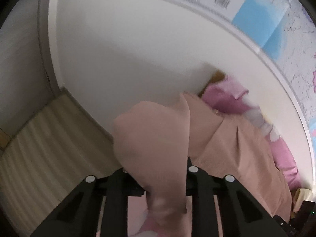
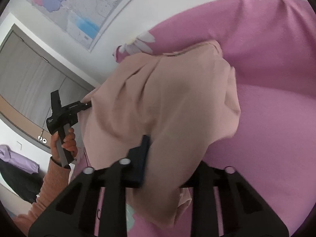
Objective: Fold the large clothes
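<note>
The left hand-held gripper (image 1: pixel 158 177) pinches a bunched fold of a peach-beige garment (image 1: pixel 154 138), the soft matte cloth spilling over and between its black fingers (image 1: pixel 116 193) and hiding the tips. In the right wrist view the right hand-held gripper (image 2: pixel 165 167) likewise grips the same garment (image 2: pixel 167 98), one dark pad (image 2: pixel 141 158) pressed against the cloth while the other is buried under the drape. The fabric hangs raised between the two tools in loose, rounded folds with a stitched hem along its far edge, lifted clear above a pink bedcover (image 2: pixel 276 118) printed with white daisies.

To the left of that view, the left hand (image 2: pixel 65 144), in a ribbed orange knit sleeve (image 2: pixel 53 181), holds the other tool upright by its grey handle, its jaws closed on the garment's left corner. Open air lies to the near left of the cloth; the bed fills the right.

Farther off, a pink pillow (image 1: pixel 225 96) lies at the head of the bed against a plain white wall (image 1: pixel 128 49). A large paper map (image 2: pixel 79 9) in blue, pink and purple is taped to the wall, and grey wardrobe doors (image 2: pixel 33 75) stand at the far left. A lilac cloth (image 2: pixel 17 158) lies over something dark at the left edge.
</note>
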Available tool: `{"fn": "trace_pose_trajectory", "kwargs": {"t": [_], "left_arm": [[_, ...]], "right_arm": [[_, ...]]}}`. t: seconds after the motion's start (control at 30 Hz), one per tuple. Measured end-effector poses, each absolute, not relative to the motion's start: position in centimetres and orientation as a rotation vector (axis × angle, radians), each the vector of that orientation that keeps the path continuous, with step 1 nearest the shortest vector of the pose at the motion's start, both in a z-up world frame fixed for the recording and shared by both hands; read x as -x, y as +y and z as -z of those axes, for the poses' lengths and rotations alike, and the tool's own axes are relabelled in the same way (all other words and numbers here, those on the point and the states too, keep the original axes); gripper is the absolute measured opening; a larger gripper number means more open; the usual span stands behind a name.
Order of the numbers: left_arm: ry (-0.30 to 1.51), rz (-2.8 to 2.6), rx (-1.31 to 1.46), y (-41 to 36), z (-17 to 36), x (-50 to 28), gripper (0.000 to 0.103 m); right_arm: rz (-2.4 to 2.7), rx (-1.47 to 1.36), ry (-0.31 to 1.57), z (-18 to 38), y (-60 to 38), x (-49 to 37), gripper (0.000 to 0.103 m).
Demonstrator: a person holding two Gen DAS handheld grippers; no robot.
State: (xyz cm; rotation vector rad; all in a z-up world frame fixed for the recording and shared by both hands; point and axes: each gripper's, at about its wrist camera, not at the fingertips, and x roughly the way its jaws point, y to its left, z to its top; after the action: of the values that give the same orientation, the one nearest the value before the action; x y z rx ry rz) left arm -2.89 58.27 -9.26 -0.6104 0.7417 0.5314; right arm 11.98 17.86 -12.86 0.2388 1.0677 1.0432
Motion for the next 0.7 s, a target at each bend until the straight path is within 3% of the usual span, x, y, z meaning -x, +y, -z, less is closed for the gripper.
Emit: {"fn": "trace_pose_trajectory", "kwargs": {"t": [0.23, 0.3, 0.47, 0.5, 0.53, 0.7], "left_arm": [[0.724, -0.591, 0.572, 59.8, 8.5, 3.3, 0.016], [0.754, -0.604, 0.565, 59.9, 10.0, 2.8, 0.019], [0.801, -0.621, 0.552, 59.3, 11.6, 2.9, 0.052], [0.808, -0.618, 0.534, 58.9, 11.5, 3.1, 0.068], [0.802, -0.607, 0.522, 58.8, 11.2, 3.5, 0.078], [0.752, -0.708, 0.340, 55.9, 8.3, 6.5, 0.080]], "right_arm": [[-1.070, -0.269, 1.068, 12.3, 20.4, -11.9, 0.015], [-1.063, -0.275, 1.080, 12.6, 19.8, -11.9, 0.023], [-1.041, -0.189, 1.075, 12.1, 17.4, -11.1, 0.056], [-1.026, -0.147, 1.053, 11.6, 16.9, -10.7, 0.068], [-1.020, -0.122, 1.035, 11.2, 16.5, -10.5, 0.070], [-1.022, 0.013, 0.922, 8.1, 13.9, -8.0, 0.065]]}}
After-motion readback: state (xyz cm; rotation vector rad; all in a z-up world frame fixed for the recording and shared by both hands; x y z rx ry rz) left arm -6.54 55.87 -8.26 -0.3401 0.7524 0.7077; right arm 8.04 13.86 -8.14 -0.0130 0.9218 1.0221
